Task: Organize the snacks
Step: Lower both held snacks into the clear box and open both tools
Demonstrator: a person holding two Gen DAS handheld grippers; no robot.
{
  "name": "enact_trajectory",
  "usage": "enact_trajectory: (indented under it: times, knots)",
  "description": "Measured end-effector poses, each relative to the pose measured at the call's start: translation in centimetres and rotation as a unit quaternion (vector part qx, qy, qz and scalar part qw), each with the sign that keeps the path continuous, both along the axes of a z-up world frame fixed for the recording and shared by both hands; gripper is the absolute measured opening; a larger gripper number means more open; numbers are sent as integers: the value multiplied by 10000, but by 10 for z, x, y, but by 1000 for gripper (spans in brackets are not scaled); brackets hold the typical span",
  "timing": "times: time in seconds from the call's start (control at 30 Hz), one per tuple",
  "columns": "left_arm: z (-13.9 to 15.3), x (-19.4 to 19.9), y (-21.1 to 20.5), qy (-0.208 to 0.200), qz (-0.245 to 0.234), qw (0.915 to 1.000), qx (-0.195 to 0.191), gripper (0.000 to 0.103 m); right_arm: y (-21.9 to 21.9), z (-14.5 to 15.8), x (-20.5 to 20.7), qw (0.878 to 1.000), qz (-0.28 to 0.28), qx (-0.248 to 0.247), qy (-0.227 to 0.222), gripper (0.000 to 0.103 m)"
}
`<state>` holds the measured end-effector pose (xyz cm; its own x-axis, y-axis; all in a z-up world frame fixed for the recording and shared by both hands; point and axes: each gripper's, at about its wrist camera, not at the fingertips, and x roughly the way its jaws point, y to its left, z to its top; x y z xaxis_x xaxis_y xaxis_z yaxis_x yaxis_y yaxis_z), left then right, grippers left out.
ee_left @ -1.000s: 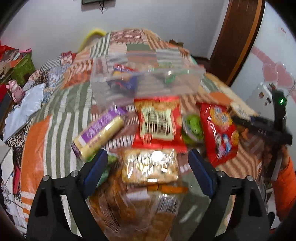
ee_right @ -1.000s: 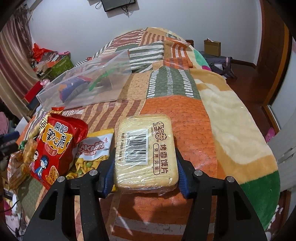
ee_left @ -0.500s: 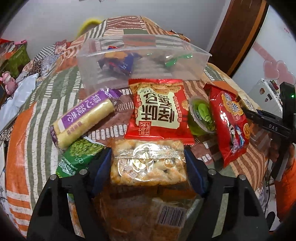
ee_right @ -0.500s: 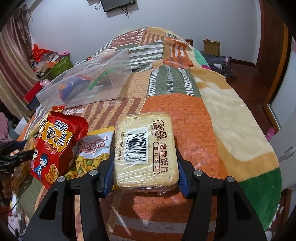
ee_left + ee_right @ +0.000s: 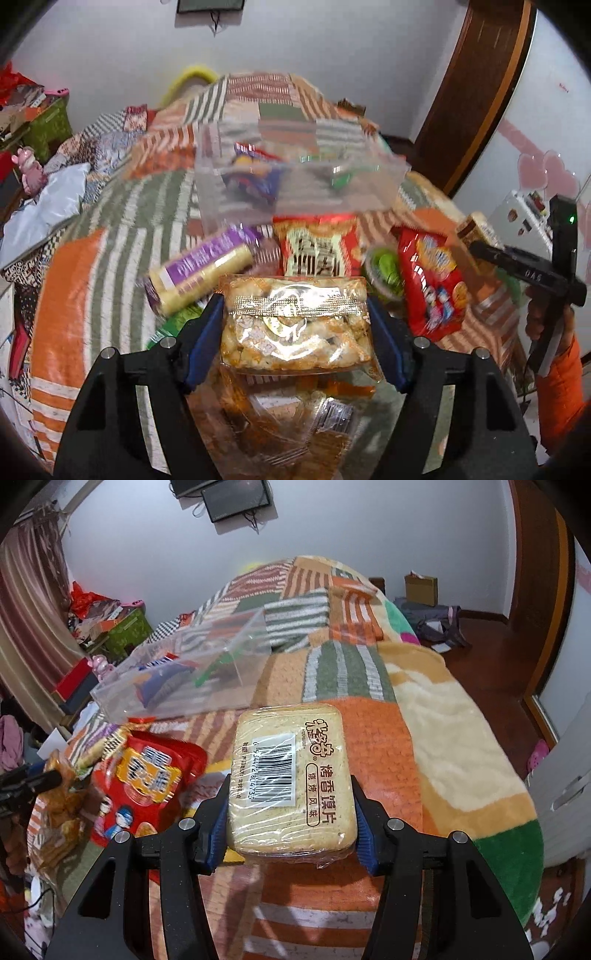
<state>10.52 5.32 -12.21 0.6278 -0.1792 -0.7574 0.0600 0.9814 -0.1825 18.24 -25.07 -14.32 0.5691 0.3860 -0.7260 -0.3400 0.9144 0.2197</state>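
One clear bin (image 5: 295, 184) sits at the far end of your patchwork blanket (image 5: 424, 746), two red bags before it. Your left gripper (image 5: 295, 328) now lifts the clear cracker bag (image 5: 295, 325) it closed on; your right gripper (image 5: 290, 819) still clamps the wrapped toast pack (image 5: 291, 775), raised slightly.

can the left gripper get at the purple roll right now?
Probably not as things stand. The left gripper is shut on the clear snack bag, so its fingers are full. The purple roll lies uncovered on the blanket, just ahead to its left; once the bag is dropped, the way looks free.
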Motion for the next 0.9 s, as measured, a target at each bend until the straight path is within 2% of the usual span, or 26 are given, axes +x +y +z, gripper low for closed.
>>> enact_trajectory:
  times: [0.27, 0.47, 0.7, 0.9]
  knots:
    - [38, 10, 9, -438, 141, 9989, 114, 73, 29, 32, 10, 9989, 253, 167, -365, 52]
    - [55, 35, 11, -643, 181, 9974, 273, 73, 60, 55, 27, 9964, 467, 266, -654, 52]
    - [54, 76, 19, -578, 242, 9979, 146, 73, 98, 65, 55, 9945, 714, 253, -726, 52]
    - [36, 114, 33, -333, 388, 9985, 169, 73, 132, 59, 85, 9937, 933, 117, -613, 52]
